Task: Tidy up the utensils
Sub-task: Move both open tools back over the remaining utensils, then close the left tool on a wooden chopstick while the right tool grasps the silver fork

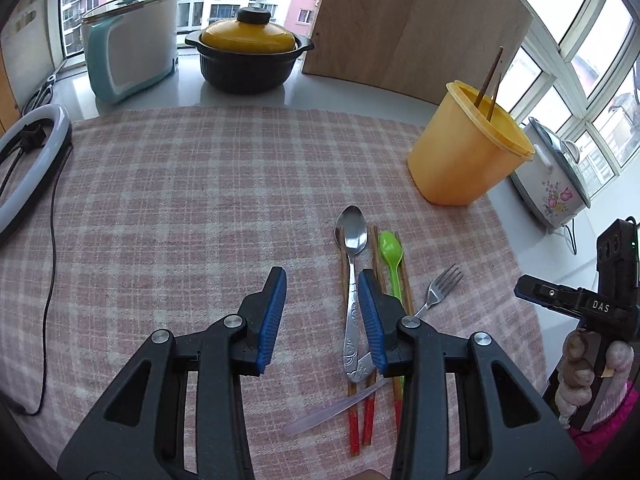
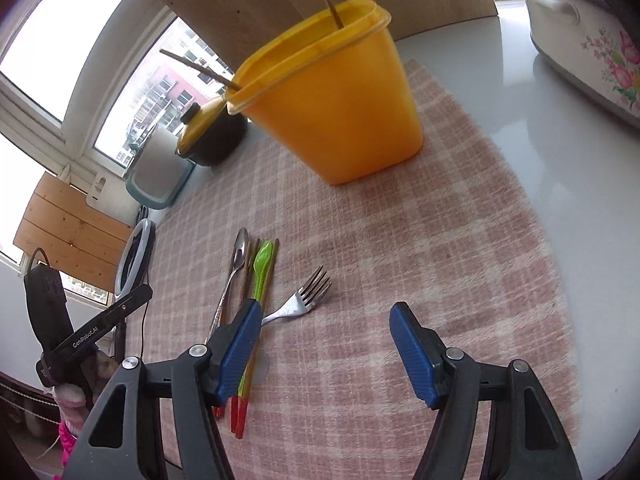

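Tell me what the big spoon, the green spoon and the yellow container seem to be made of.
Big spoon: probably polished steel; mirror shine, embossed handle.
Green spoon: plastic; bright, glossy, slightly translucent.
Yellow container: likely plastic; matte, even colour, moulded rim.

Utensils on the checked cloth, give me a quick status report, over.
Left gripper open, empty; right gripper open, empty. Metal spoon, green spoon, chopsticks, fork flat on cloth; two sticks in yellow bin. Nothing blocking.
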A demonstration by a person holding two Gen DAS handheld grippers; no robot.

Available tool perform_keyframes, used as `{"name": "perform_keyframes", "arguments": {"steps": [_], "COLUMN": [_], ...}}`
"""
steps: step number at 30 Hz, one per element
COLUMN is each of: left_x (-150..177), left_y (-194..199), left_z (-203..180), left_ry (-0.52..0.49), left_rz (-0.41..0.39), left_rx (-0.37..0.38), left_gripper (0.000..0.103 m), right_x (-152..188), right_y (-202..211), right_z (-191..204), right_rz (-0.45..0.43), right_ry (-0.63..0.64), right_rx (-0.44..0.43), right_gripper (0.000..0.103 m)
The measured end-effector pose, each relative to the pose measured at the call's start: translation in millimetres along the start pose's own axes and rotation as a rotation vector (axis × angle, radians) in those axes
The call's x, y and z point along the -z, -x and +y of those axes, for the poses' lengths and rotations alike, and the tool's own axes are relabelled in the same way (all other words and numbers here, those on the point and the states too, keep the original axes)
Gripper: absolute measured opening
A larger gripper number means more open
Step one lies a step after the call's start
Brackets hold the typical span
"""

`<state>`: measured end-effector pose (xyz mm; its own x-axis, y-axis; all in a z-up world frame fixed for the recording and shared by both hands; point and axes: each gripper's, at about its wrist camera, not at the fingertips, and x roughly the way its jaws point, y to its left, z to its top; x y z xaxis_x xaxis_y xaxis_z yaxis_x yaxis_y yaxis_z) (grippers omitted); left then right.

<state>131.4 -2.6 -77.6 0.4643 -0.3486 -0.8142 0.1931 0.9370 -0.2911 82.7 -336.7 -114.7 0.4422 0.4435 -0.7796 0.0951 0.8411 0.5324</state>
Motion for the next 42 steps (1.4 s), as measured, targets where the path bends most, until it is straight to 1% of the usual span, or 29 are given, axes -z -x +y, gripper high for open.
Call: {"name": "perform_keyframes", "arguments": {"steps": [2,4,6,7,9,13,17,22,28,31,36,38,40,42], "left_x": [1.6,4.3,7.8,9.4,11.8,10.3,6.7,7.0,7.4,7.5,5.5,4.3,3.7,2.3], "left_y": [-2.2,-4.7,-7.6,-8.6,-10.6,-18.9,-30.4,-39.9,-50.8,-56.8,-62.8,-64.4,-65.7,-67.8], "left_z": [2.0,3.5,5.7,6.5,8.5,8.9,6.8,5.9,3.4,-0.3,-0.8,0.3,0.3,-0.4], "left_ry": [-0.008,-0.015,-0.017,-0.016,-0.009,-0.002,0.016,0.025,0.017,-0.006,-0.009,-0.004,-0.008,-0.015], "left_rz": [0.017,0.034,0.052,0.058,0.07,0.092,0.118,0.143,0.166,0.175,0.18,0.182,0.185,0.189], "left_rx": [0.011,0.025,0.033,0.037,0.047,0.06,0.086,0.09,0.078,0.069,0.072,0.076,0.076,0.076], "left_gripper": [0.036,0.036,0.036,0.036,0.036,0.036,0.036,0.036,0.036,0.036,0.036,0.036,0.036,0.036], "right_x": [1.4,1.7,1.0,0.3,-0.5,-1.9,-4.3,-7.3,-12.0,-12.6,-10.9,-8.3,-5.7,-4.4], "right_y": [-9.9,-18.1,-27.5,-32.3,-41.1,-55.2,-60.7,-66.5,-72.3,-74.2,-75.5,-76.1,-78.1,-78.8], "right_z": [0.0,-1.0,-3.6,-5.2,-8.3,-12.5,-10.4,-6.5,0.6,5.2,13.2,17.8,21.3,24.8], "right_rz": [0.017,0.021,0.03,0.034,0.035,0.058,0.053,0.063,0.061,0.052,0.022,0.008,0.005,-0.006], "right_ry": [-0.034,-0.065,-0.087,-0.096,-0.112,-0.158,-0.155,-0.148,-0.128,-0.115,-0.11,-0.102,-0.092,-0.078], "right_rx": [-0.007,0.004,0.002,0.012,0.032,-0.011,-0.015,-0.026,-0.015,0.003,0.055,0.094,0.11,0.138], "right_gripper": [0.064,0.062,0.056,0.054,0.052,0.047,0.046,0.046,0.046,0.046,0.046,0.041,0.036,0.034]}}
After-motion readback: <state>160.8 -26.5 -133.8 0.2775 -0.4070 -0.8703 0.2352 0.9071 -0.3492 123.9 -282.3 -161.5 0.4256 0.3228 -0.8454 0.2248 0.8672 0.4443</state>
